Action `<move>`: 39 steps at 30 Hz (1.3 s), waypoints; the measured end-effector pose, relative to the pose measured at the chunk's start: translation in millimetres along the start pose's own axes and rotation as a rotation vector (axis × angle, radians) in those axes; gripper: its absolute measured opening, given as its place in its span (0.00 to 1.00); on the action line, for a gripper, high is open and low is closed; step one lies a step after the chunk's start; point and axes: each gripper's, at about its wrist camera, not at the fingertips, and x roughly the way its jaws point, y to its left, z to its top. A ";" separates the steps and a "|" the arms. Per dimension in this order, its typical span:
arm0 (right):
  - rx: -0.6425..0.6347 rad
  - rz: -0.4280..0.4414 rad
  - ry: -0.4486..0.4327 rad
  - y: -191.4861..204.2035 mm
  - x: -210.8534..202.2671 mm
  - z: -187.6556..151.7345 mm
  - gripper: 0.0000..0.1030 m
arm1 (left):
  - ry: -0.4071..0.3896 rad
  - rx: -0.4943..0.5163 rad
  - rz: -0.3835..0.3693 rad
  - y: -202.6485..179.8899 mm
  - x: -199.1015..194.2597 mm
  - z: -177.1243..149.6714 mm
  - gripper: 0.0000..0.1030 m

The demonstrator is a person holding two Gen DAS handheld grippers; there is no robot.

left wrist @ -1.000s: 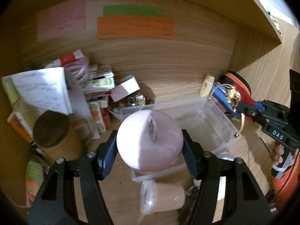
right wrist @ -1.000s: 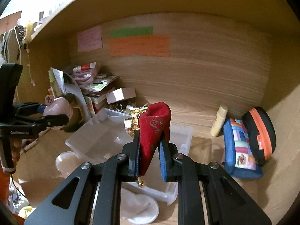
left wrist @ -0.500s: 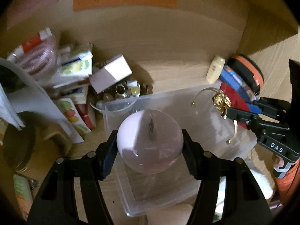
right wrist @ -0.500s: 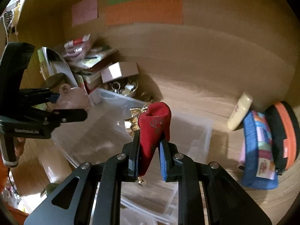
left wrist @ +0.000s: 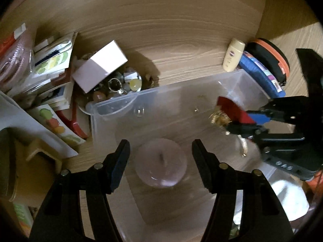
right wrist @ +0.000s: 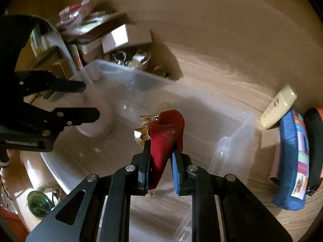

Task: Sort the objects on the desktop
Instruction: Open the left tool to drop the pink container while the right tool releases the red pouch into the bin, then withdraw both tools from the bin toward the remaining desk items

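left gripper (left wrist: 160,151): jaws apart, not touching the pink round object (left wrist: 160,162), which sits between and beyond the tips on the bin floor.
right gripper (right wrist: 161,157): clamped on a red pouch (right wrist: 166,136) with a gold ornament (right wrist: 144,130) at its 9 o'clock side; held over the bin.
clear plastic bin (left wrist: 129,98): open-topped; both grippers point down into it.
small white box (left wrist: 100,68): at 11 o'clock from the bin, perched on a glass dish of trinkets (left wrist: 121,82) that touches the bin wall.
packet stack (left wrist: 52,66): at 9 o'clock of the box.
cream bottle (right wrist: 279,106): at 2 o'clock of the bin, leaning against the blue patchwork pouch (right wrist: 290,159).
black-and-orange case (left wrist: 270,60): behind the blue pouch, touching it.
obstruction: bin walls only.
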 end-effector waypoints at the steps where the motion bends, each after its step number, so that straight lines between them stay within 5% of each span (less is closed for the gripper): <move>1: -0.007 0.002 0.010 1.2 2.9 0.1 0.15 | 0.001 0.003 0.007 -0.3 -0.1 0.4 0.61; 8: -0.018 -0.010 0.034 4.4 6.7 0.4 0.20 | 0.011 0.017 0.023 -0.4 1.8 -0.5 0.61; 17: 0.004 -0.037 0.003 2.2 -9.1 -4.2 0.42 | -0.030 0.058 0.067 -15.1 -7.0 -9.1 0.69; 23: 0.012 -0.073 -0.059 4.6 -36.5 -9.2 0.61 | -0.060 0.051 0.077 -17.2 -20.8 -10.9 0.77; 29: 0.031 -0.091 -0.098 3.6 -57.6 -8.8 0.66 | -0.109 0.050 0.103 -19.0 -43.2 -17.2 0.89; 32: 0.051 -0.095 -0.125 2.9 -70.2 -10.9 0.77 | -0.139 0.050 0.114 -20.0 -58.6 -22.0 0.90; 39: 0.058 -0.121 -0.206 17.7 -112.6 -21.1 0.81 | -0.195 0.039 0.123 -19.4 -93.2 -38.3 0.92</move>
